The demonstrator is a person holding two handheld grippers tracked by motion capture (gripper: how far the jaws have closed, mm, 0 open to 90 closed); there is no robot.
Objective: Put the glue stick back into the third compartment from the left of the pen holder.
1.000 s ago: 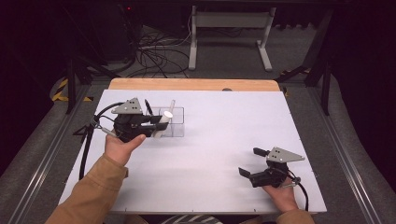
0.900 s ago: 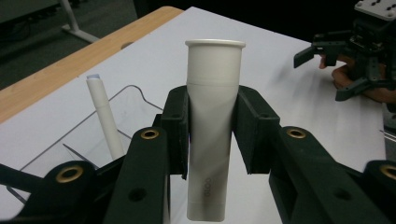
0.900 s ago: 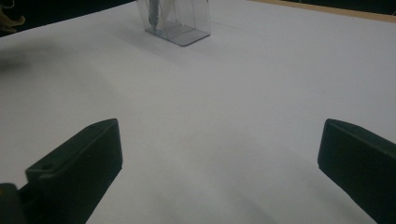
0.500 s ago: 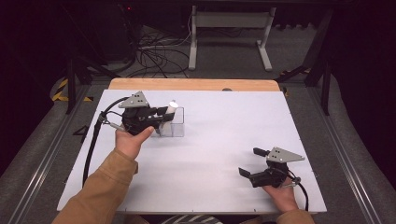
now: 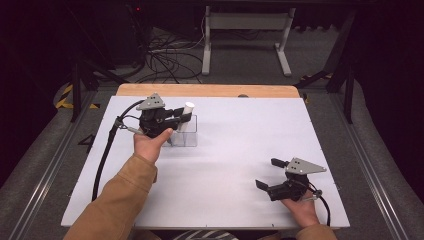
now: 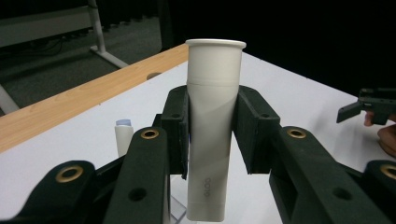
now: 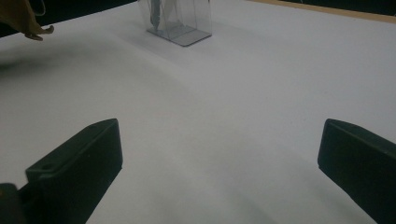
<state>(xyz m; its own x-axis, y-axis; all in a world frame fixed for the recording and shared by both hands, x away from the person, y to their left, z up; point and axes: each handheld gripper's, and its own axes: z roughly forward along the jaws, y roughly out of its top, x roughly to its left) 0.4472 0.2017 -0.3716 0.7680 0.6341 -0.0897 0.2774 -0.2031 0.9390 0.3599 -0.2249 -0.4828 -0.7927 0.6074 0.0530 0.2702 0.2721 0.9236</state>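
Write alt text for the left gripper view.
The left gripper clamps an upright white tube between its two black jaws, above the white table. A smaller white tube stands behind at left, and the right gripper shows at the far right edge.

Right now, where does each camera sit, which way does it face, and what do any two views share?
High view: above the person's side, looking forward and down on the white table; both forearms enter from below.
Left gripper view: on the left gripper, looking along its jaws, shut on the white tube.
Right gripper view: on the right gripper, low over the table, jaws apart.
Shared: the clear plastic organiser appears in the high and right gripper views.
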